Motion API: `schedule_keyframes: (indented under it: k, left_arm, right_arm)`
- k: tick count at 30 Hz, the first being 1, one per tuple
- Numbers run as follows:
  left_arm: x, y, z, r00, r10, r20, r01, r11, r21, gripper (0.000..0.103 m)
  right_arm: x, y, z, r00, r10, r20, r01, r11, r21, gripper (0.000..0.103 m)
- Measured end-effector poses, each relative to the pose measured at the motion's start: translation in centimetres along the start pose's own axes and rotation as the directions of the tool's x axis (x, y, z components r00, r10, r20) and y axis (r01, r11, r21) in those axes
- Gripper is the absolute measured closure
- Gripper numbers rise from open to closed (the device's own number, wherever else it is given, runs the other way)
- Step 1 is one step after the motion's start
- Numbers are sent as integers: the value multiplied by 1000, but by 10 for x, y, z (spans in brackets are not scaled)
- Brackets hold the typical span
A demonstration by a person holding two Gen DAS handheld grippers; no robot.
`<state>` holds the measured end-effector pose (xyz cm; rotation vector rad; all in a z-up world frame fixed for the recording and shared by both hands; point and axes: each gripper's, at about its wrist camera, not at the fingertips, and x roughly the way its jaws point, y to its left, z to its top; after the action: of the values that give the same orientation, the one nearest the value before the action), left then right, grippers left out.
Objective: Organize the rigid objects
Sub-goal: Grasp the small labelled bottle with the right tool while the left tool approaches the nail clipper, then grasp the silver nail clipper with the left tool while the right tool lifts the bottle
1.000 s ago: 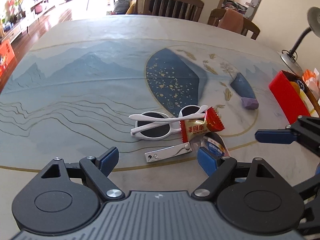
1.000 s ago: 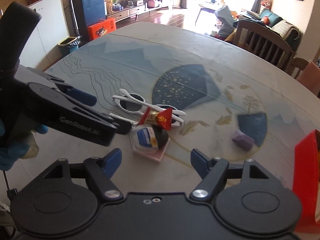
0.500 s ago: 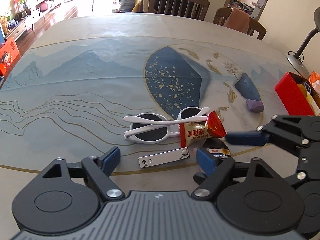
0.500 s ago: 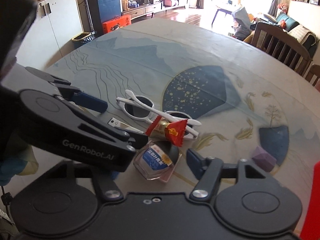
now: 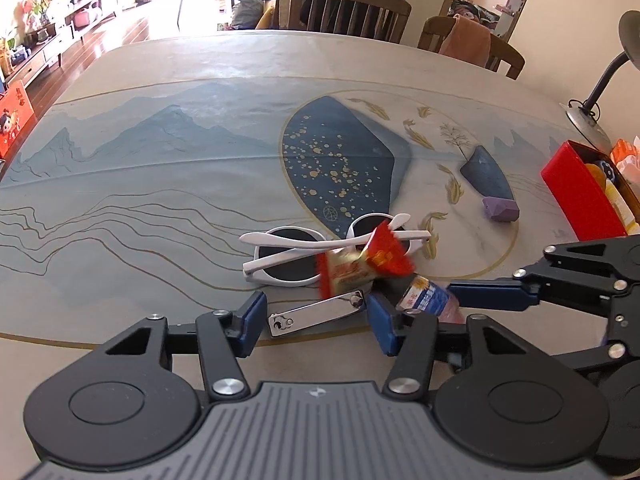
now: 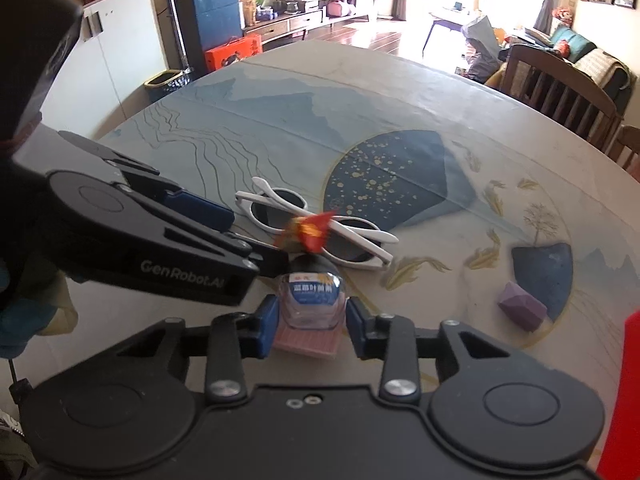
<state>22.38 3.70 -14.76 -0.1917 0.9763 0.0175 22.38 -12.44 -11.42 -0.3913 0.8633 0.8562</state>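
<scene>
Nearest the right wrist camera, the right gripper (image 6: 312, 322) is set around a small clear bottle (image 6: 311, 294) with a blue label, which sits on a flat pink pad (image 6: 306, 342). The blue fingers (image 6: 267, 326) lie close against the bottle's sides, narrowed to about its width — whether a firm grip is made cannot be told from these views. The risk is judged to start here: the bottle looks smooth and rounded, so an off-centre squeeze could squirt it forward, or the pad could be dragged along underneath it.

Just beyond, a red candy wrapper (image 5: 362, 264) is seen blurred and tilted up, leaning over the bottle's dark cap and against the white sunglasses (image 5: 320, 252). If the bottle is lifted, the wrapper would likely be tipped off and the sunglasses nudged out of place.

In the left wrist view, the left gripper (image 5: 314, 320) is held wide open around a flat metal nail clipper (image 5: 316, 314) lying on the table (image 5: 160, 208); nothing is gripped. Its right-hand finger sits almost against the bottle and close to the right gripper's finger, so a collision between the two tools is the likeliest upset. A thin clipper flat on the table could also be pushed rather than picked.

Farther off, a purple block (image 5: 501, 209) is seen alone, and a red box (image 5: 580, 204) stands at the table's edge — presumably where the things are to be gathered.
</scene>
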Motion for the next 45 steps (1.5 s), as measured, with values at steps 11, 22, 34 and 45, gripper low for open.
schedule_keyframes:
  k: [11, 22, 34, 45]
  left_arm:
    - [-5, -3, -10, 1000, -1, -11, 2, 998, 57, 70]
    - [-1, -12, -9, 1000, 9, 9, -11, 984, 176, 70]
    - [3, -8, -6, 999, 9, 41, -16, 984, 179, 77]
    - [0, -4, -7, 999, 26, 41, -32, 988, 151, 91]
  right_arm:
    - [-12, -12, -8, 999, -25, 22, 23, 997, 71, 83]
    - [10, -18, 12, 1000, -9, 21, 7, 997, 80, 65]
    - [16, -37, 12, 993, 112, 43, -116, 986, 124, 43]
    - [27, -18, 16, 999, 42, 10, -42, 999, 23, 63]
